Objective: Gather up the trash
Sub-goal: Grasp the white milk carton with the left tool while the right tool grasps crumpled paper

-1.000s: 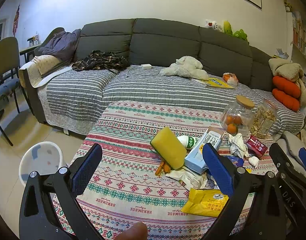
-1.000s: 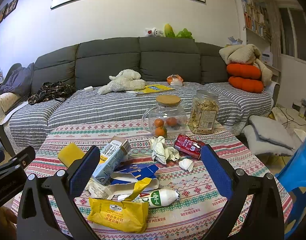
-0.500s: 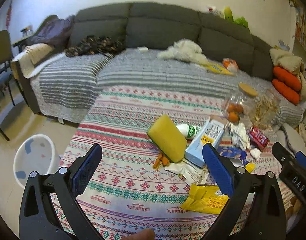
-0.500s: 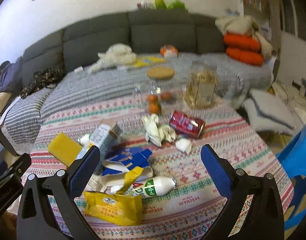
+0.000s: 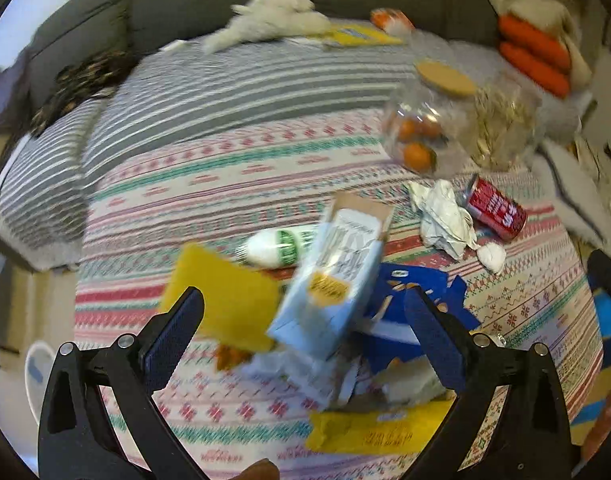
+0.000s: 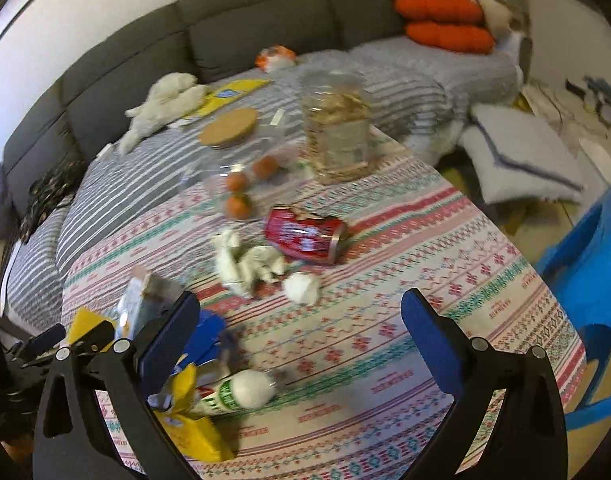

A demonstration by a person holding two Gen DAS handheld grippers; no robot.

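Observation:
Trash is scattered on the patterned tablecloth. In the left wrist view a pale blue milk carton lies between the fingers of my left gripper, which is open above it. A yellow sponge, a white-and-green bottle, blue packaging, a yellow wrapper, crumpled paper and a crushed red can lie around. My right gripper is open over bare cloth near a small paper ball, the red can and a bottle.
Two clear jars stand at the table's far side, one with oranges, one with snacks. A grey sofa runs behind. A blue plastic stool stands right of the table; a white bin sits on the floor left.
Both grippers have tilted down and moved in over the table. The left one has closed in on the milk carton and sponge; the right one has swung toward the can and paper.

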